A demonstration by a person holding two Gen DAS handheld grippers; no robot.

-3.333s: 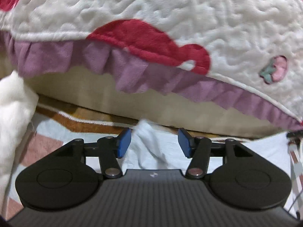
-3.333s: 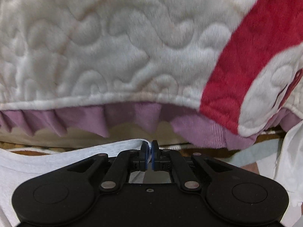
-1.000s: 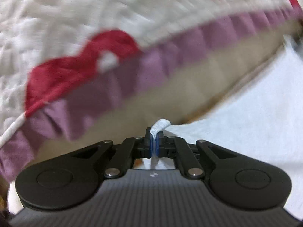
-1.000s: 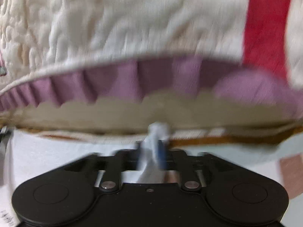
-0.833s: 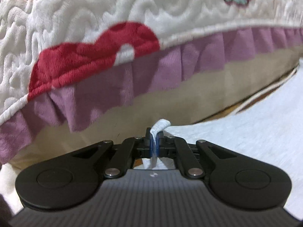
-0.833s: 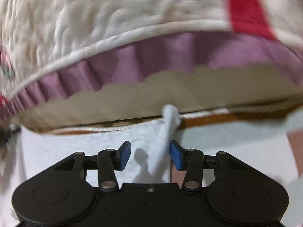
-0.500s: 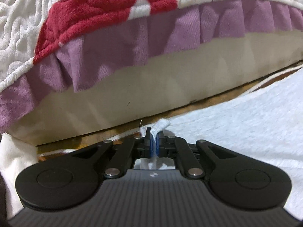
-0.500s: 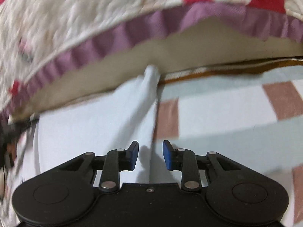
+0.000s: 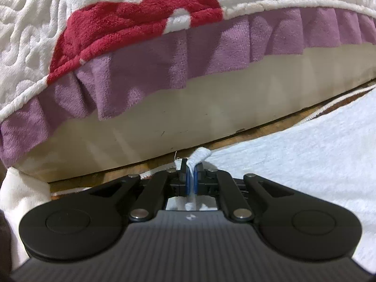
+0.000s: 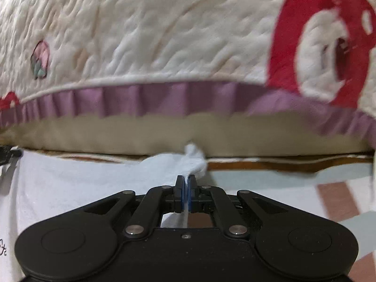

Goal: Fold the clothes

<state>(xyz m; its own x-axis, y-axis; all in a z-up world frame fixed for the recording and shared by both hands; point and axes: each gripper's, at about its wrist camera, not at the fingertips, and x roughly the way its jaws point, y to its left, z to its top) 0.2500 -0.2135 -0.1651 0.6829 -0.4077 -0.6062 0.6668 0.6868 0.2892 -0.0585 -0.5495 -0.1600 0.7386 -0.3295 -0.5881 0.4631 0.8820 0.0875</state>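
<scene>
**A:** What is nearest in the left wrist view?

**B:** The left gripper (image 9: 191,175), black, with blue pads pressed together on a pinch of the white garment (image 9: 305,155); a small tuft of cloth pokes up just past the tips; the rest of the garment spreads flat to the right.

**A:** And the right wrist view?

**B:** Much the same; the right gripper (image 10: 186,183) has its blue pads squeezed onto a bunched fold of the garment (image 10: 70,183); the fold rises in a soft lump just beyond the tips; the cloth lies flat to the left, with a scrap of dark lettering at its lower left edge, too small to read.

**A:** What does the garment lie on?

**B:** A mat (image 10: 329,188) in pale blue and brown-pink checks with an orange-brown border; the garment's pinched edge sits near the mat's far edge in both views.

**A:** What is beyond that?

**B:** A plain beige base (image 9: 211,117) running across, touching or just behind the mat's far edge; I cannot tell which; over it hangs a cream quilt (image 9: 35,23) with a purple frill (image 9: 164,65) and red shapes; in the right view the quilt (image 10: 164,35) is slightly blurred.

**A:** Anything else?

**B:** A white fluffy cloth (image 9: 16,199) at the left edge of the left view.
</scene>
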